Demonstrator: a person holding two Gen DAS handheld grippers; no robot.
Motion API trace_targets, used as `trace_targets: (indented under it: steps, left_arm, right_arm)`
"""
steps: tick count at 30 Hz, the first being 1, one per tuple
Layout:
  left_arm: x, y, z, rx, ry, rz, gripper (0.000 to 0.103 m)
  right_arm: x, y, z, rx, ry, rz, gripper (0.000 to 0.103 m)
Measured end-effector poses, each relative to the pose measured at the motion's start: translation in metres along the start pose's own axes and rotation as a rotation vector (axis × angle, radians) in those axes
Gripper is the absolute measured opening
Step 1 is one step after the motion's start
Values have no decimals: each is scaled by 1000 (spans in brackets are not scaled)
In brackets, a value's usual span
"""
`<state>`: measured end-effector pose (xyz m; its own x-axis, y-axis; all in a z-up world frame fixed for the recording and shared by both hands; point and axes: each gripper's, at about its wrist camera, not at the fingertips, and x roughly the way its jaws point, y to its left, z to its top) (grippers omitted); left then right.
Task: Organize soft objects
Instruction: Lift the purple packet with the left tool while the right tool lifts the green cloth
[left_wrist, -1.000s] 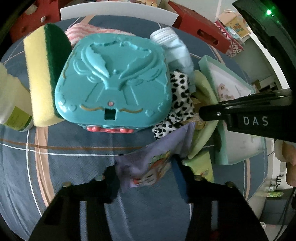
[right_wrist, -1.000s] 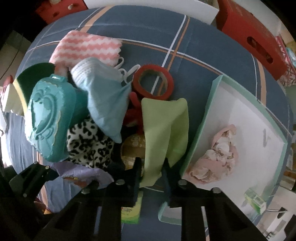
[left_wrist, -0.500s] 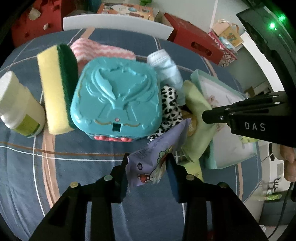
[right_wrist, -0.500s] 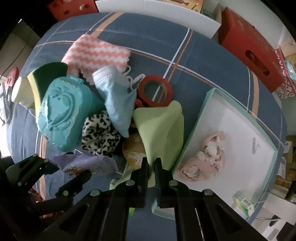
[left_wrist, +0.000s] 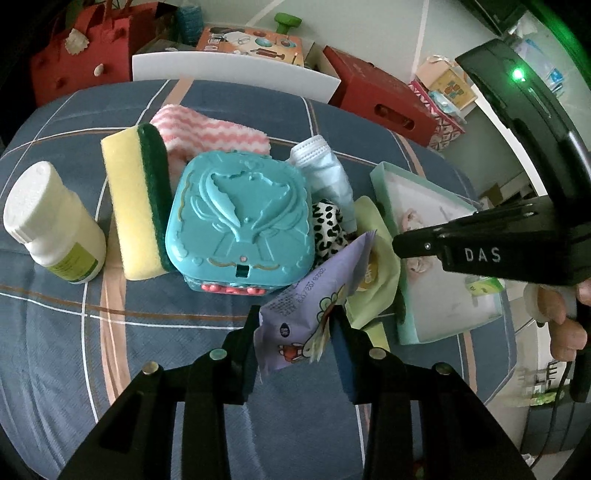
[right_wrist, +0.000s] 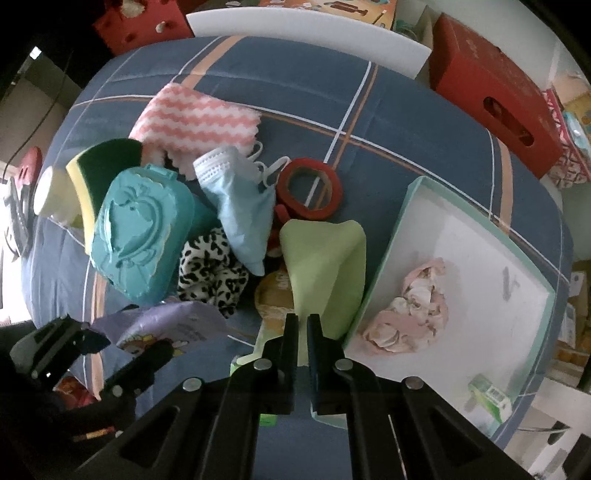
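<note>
A crowded heap fills the middle of the blue plaid tablecloth: a teal plastic case sits at its centre, with a yellow-and-green sponge leaning against its left side and a white bottle standing just beyond the sponge. Behind the case lie a pink zigzag cloth and a light blue face mask, and a leopard-print fabric is wedged between case and mask. A red tape roll lies beside the mask's ear loops. The left gripper is clamped on a purple cartoon-printed packet, which juts up in front of the case's near edge. The right gripper has its fingers nearly together on the lower edge of a light green cloth that rises in a fold just beside the tray wall; something round and yellowish under that cloth is too covered to identify. The mint-rimmed white tray lies at the right of the pile, and it holds a crumpled pink fabric near its near-left side and a small green packet in its near corner, the remaining floor bare. Open cloth lies in front of the pile and toward the far rim, where a white board and a red box stand.
</note>
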<state>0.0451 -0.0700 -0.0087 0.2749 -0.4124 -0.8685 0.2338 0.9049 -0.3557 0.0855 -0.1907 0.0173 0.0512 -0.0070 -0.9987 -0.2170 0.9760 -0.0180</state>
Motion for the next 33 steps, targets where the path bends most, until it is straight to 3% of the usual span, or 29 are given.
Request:
trace_targets:
  steps: [8,15,21,25,33]
  left_arm:
    - [0,1,-3,-7,3,1,37]
    - [-1,1,-3,-5,4,1,37]
    - [0,2,-3,-6,5,4,37]
    - [-1,3,-4,-9,5,5,37]
    - [-1,1,-4,-12,6,8,37]
  right_arm:
    - [17,4,13,9,25,-10,8]
    - [24,3,18,10,33,-20,21]
    - [23,4,20,7,31,-21,22]
    - [30,2,21,16,35,-40,46]
    - [55,4,25,10,37,-54,46]
